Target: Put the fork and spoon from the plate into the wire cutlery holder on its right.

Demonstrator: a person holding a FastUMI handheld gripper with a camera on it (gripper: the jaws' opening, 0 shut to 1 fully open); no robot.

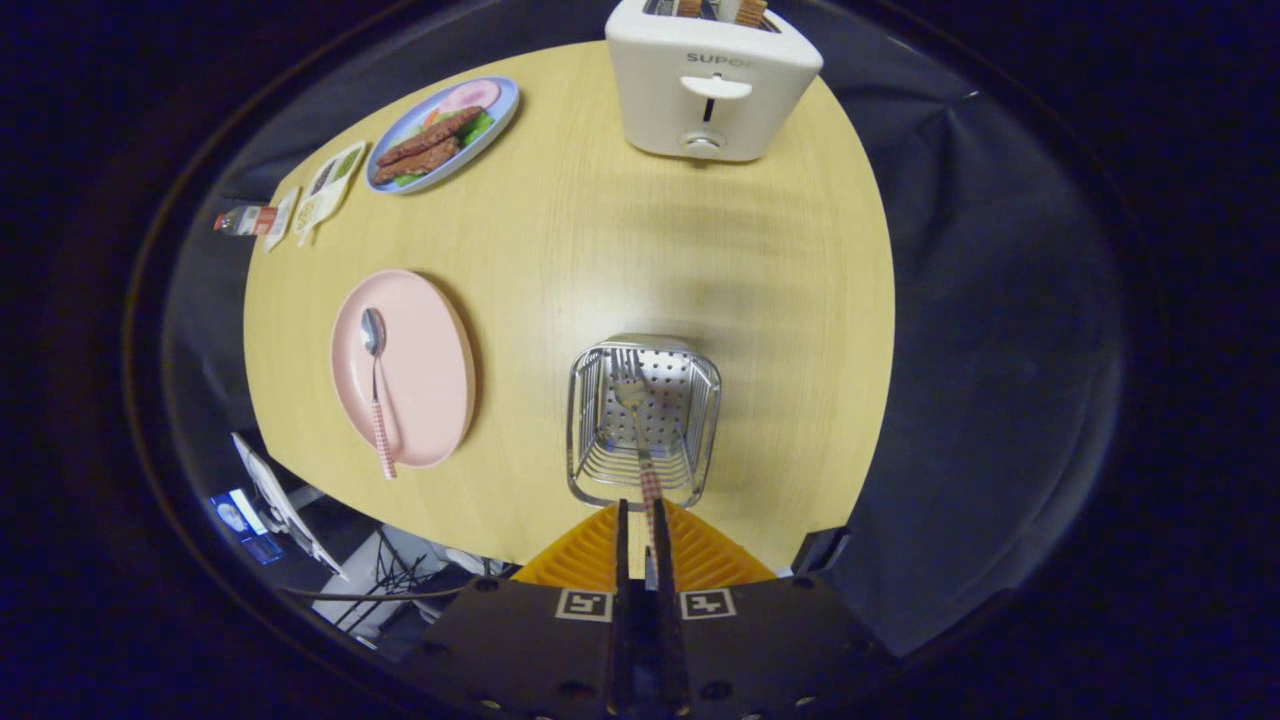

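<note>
The claw is clenched on the checked handle of a silver metal fork, its 2 fingers pressed close together on either side of the handle. The fork reaches straight ahead of the fingers, its tines down inside the square chrome wire cutlery holder, which stands on the pale wooden counter just ahead of the claw. To the left of the holder, a little apart from it, sits a round pink plate with a silver spoon lying on it, bowl away from the claw and checked handle reaching over the near rim. Well beyond the holder stands a white toaster with bread in its slots. Far ahead to the left is a pale blue oval plate of food, with some small packets beside it.
</note>
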